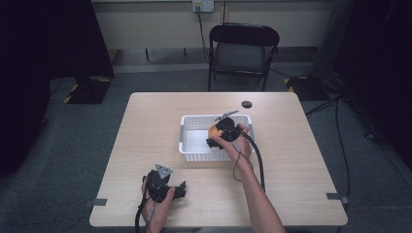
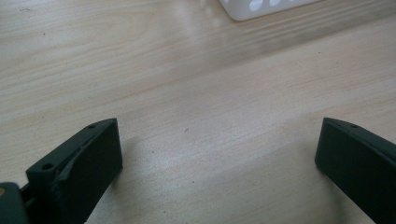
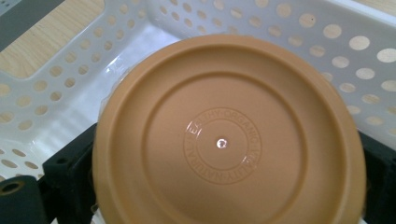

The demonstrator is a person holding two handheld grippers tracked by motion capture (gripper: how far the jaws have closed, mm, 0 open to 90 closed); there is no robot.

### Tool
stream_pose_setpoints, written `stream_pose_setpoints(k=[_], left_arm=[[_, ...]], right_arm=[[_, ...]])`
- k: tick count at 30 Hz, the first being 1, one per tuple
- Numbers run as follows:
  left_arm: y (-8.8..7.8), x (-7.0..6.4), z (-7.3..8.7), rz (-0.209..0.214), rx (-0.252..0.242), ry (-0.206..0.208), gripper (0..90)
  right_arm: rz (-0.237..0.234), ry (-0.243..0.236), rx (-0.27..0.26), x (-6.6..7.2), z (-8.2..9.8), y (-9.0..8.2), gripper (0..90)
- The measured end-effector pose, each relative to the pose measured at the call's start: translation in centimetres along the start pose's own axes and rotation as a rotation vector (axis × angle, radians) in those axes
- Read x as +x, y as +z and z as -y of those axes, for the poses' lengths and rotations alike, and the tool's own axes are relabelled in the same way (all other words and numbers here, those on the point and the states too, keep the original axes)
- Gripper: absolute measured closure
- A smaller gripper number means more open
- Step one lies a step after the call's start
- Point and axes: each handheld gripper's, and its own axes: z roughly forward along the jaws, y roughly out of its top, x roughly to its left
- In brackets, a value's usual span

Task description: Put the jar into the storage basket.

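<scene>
Our left gripper rests low on the wooden table near our edge, its two black jaws spread wide apart with only bare wood grain between them. Just ahead of those jaws, in the left gripper view, we see a corner of the white basket at the top edge.

Farther out and to the right of that gripper, our right gripper reaches into the white perforated basket, which sits around the middle of the table. Its jaws are clamped on a round orange-brown lid, one black jaw pressed at each side of the rim. In the right gripper view we see the lid face on, with a small ring of raised letters around its centre, and the dotted basket walls rising behind it and at both sides.

Beyond the right gripper, a small dark disc lies on the table near the far edge. Past the table stands a black folding chair against the wall.
</scene>
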Motion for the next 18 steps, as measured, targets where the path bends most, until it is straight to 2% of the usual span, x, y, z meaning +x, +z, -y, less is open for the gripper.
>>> stream_pose_setpoints(k=[8,18], left_arm=[[0.0,0.0,0.0,0.0,0.0,0.0,0.2],[0.0,0.0,0.0,0.0,0.0,0.0,0.2]], right_arm=[[0.002,-0.001,-0.018,-0.02,0.04,-0.11,3.1],[0.008,0.033,-0.046,-0.21,0.19,-0.32,3.1]])
